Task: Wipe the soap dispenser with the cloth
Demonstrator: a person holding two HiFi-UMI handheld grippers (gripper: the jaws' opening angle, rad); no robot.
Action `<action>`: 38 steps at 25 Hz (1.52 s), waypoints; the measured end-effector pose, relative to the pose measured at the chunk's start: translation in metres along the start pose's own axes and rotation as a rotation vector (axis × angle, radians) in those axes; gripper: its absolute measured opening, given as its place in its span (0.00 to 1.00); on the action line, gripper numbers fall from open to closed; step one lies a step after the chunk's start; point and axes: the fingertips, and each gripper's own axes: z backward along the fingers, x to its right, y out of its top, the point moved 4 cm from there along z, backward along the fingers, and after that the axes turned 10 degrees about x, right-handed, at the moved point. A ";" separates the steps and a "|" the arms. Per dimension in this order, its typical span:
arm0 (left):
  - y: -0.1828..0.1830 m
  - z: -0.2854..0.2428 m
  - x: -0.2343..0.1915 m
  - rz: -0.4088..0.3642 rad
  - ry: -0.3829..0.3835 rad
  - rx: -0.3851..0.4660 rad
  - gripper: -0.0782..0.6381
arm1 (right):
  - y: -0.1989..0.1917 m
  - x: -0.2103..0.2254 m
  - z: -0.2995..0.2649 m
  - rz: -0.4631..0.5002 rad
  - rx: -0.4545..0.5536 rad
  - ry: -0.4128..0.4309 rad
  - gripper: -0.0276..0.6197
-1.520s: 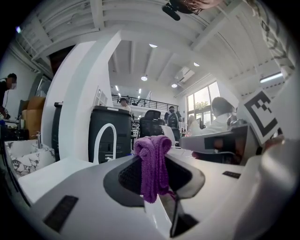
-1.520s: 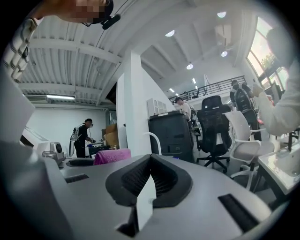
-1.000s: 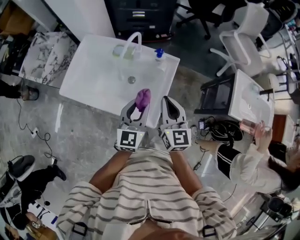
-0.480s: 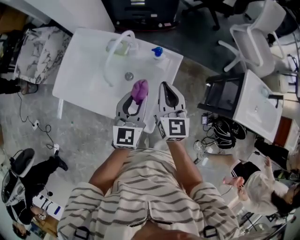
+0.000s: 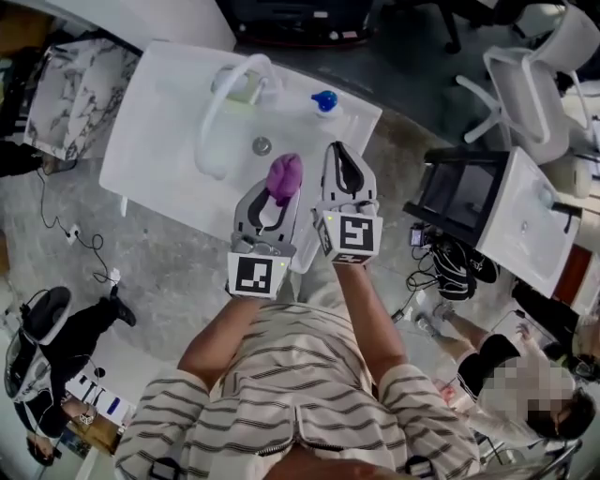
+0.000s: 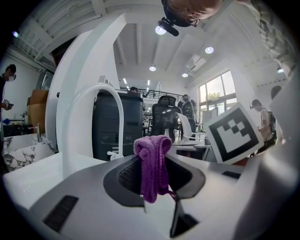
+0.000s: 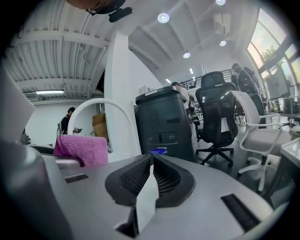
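My left gripper is shut on a purple cloth, whose bunched end sticks up between the jaws. The right gripper is beside it on the right, shut and empty. Both hover over the near part of a white sink. The soap dispenser, white with a blue top, stands at the sink's far right corner, beyond the right gripper; only its blue top peeks over the right jaws. In the right gripper view the cloth shows at left.
A white arched faucet curves over the basin, with the drain near its centre. A dark cabinet stands behind the sink. A second white sink and a white chair are to the right. A person crouches at lower right.
Both grippers have moved forward over the sink and a little lower, side by side, the cloth still in the left one. The dispenser is now closer to the right gripper's tip.
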 end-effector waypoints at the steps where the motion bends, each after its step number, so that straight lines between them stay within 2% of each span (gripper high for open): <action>1: -0.001 -0.002 -0.001 0.000 0.004 -0.003 0.27 | -0.004 0.001 -0.005 -0.003 -0.003 0.001 0.07; 12: -0.012 -0.010 -0.009 0.009 0.034 -0.032 0.27 | -0.029 0.014 -0.042 0.004 -0.024 -0.013 0.21; 23: -0.017 -0.013 -0.014 -0.003 0.066 -0.028 0.27 | -0.045 0.018 -0.068 0.048 -0.056 -0.023 0.24; 30: -0.020 -0.010 -0.019 -0.007 0.087 -0.040 0.27 | -0.048 0.025 -0.082 0.048 -0.047 -0.069 0.27; 38: -0.024 -0.006 -0.028 -0.015 0.096 -0.055 0.27 | -0.055 0.022 -0.096 0.104 -0.070 -0.098 0.27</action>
